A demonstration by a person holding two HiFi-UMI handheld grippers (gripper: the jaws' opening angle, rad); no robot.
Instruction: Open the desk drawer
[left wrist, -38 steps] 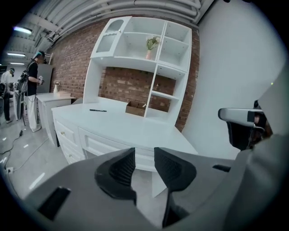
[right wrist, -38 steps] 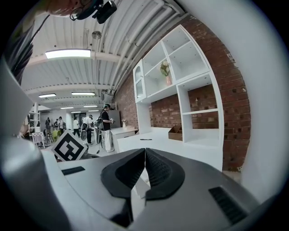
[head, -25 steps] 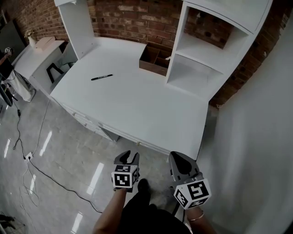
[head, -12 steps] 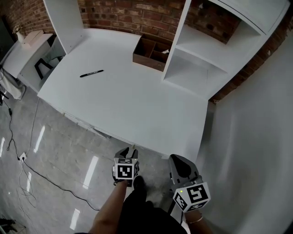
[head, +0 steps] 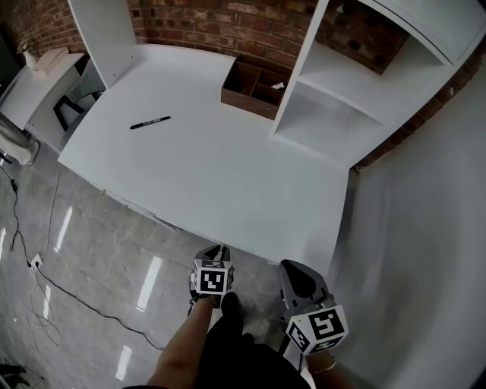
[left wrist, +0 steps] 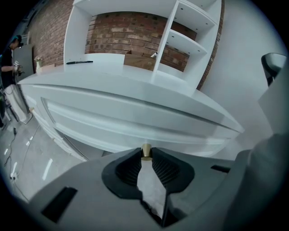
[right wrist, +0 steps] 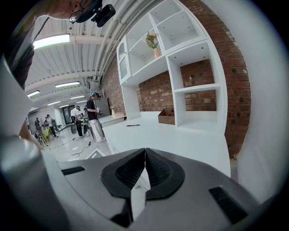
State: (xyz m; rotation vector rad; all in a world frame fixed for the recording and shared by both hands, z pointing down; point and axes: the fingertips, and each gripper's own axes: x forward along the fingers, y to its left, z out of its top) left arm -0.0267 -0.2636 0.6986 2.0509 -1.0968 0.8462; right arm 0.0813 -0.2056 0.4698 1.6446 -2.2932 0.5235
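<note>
Right gripper (right wrist: 145,152) jaws together, idle; left gripper (left wrist: 145,157) has just been closing, pads clamped on the small brass knob (left wrist: 146,150) of the drawer (left wrist: 135,118) under the desk (left wrist: 135,85) front edge; knob rigid, smooth, likely slippery; pull straight.

The pen (head: 149,121) lies left of the organizer box (head: 247,105) (both on the desk (head: 228,182)).

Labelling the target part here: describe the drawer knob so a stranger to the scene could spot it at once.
Find the white desk against the brick wall, then look below its front edge at the long white drawer front. The knob is a small brass-coloured stub on it, the only non-white thing there.
</note>
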